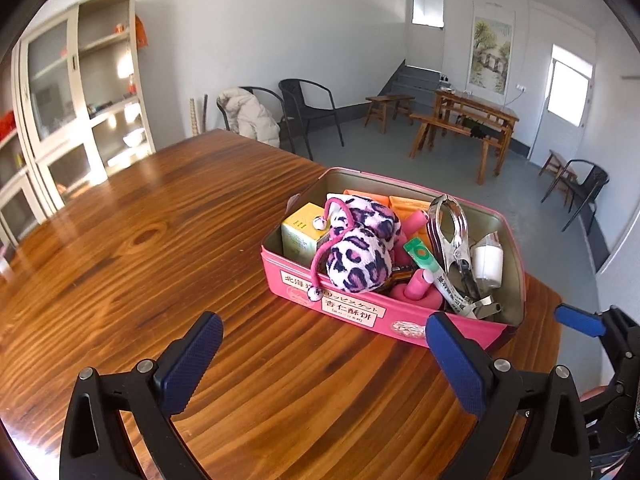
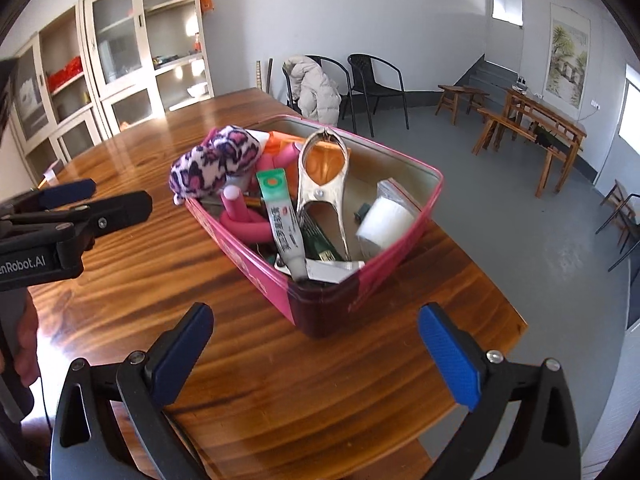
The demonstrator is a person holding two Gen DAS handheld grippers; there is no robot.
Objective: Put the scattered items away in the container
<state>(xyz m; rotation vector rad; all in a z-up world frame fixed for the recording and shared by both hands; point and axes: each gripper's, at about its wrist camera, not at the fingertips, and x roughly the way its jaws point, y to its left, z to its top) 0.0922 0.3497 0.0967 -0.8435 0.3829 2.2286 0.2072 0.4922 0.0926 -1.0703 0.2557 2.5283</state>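
Both grippers hang over the wooden bench with their blue pads spread wide and nothing between them. The left gripper points down at bare wood, and the pink tin sits just ahead of it and a little to its right, its near wall close to the right pad. The right gripper faces a dark corner of the same tin, which stands straight ahead of it, just beyond the pads and not touching them.

The tin is open and heaped full. From the left gripper's side, a pink leopard-print plush lies on top at the near left, spilling over the rim. Behind it stands a yellow box, and orange packets lean on the far wall. A steel clamp slants across the right half, with a green-capped tube beside it and a pink foam roller below. A white roll in clear wrap sits against the right wall.

Seen from the right gripper, the tube and clamp lean toward the near corner, the plush is far left, and the white roll is on the right.
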